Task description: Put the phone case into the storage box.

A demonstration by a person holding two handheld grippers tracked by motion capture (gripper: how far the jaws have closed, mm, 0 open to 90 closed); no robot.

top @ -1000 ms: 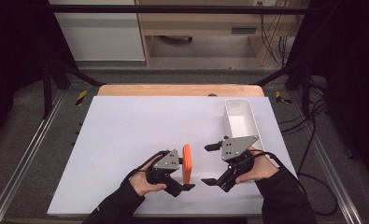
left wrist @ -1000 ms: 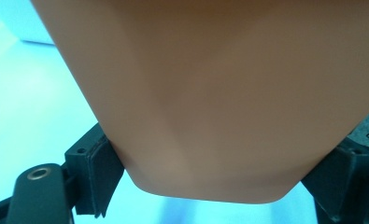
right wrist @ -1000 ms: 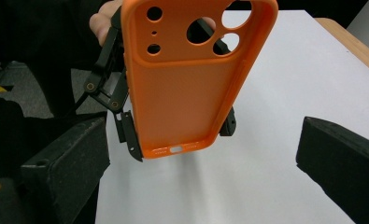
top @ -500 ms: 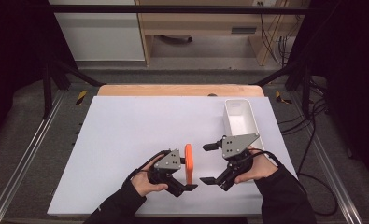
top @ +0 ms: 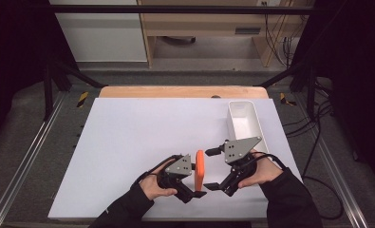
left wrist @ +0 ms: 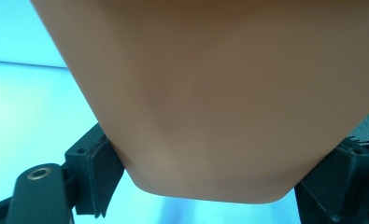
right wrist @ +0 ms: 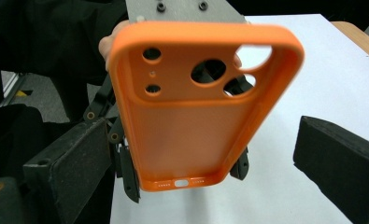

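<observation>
Barely anything moved since earlier frame. Left hand-held gripper (top: 194,180) clamped on case (top: 200,169); right hand-held gripper (top: 215,169) apart beside case, jaws just closing slightly. Tip: square pads on case edges before squeezing.

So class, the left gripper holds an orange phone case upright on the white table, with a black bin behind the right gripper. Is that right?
Not quite: the bin is white, not black, as the high view shows. The rest stands: the left gripper holds the orange phone case upright on the white table, and the bin sits behind the right gripper.
</observation>
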